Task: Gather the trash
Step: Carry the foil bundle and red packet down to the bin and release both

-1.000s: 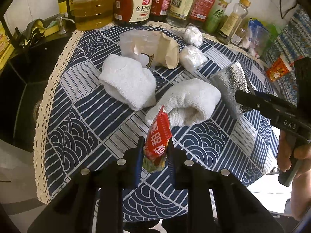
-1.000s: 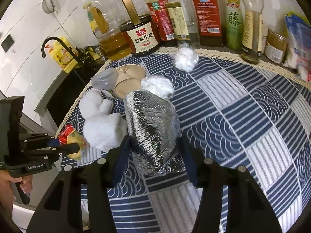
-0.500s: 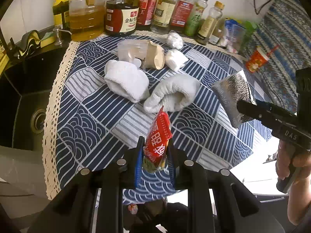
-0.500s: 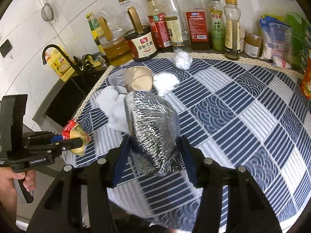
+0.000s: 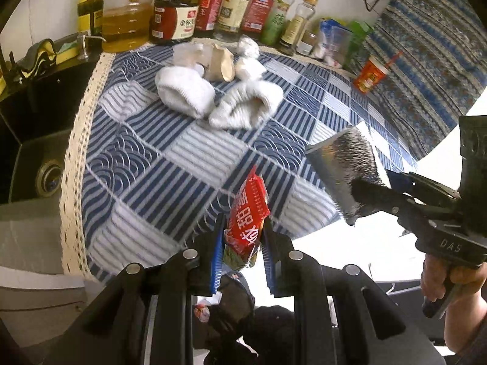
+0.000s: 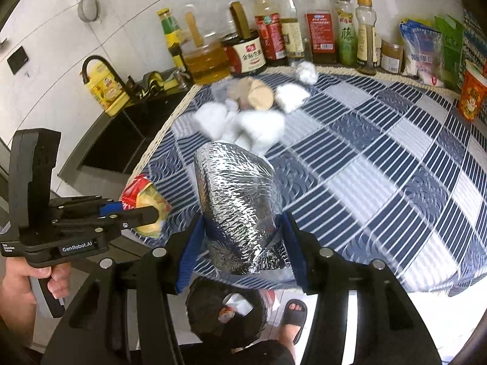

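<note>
- Left wrist view: the left gripper is squeezed tight on a red snack wrapper. The wrapper sticks up between the two pads, out past the near edge of the table.
- At 3 o'clock the right gripper holds a silver foil bag over the table's edge. A hand grips its handle.
- On the blue and white tablecloth, up at 12 o'clock, lie two white socks. Just behind them are a crushed paper cup and two white tissue balls.
- Bottles stand in a row at the back. A red cup stands at 2 o'clock.
- Right wrist view: the right gripper is closed on the silver foil bag. The bag fills the space between the pads.
- At 9 o'clock the left gripper holds the red snack wrapper.
- Straight down at 6 o'clock is a black trash bag on the floor, with trash in it. A foot in a sandal stands just beside it.
</note>
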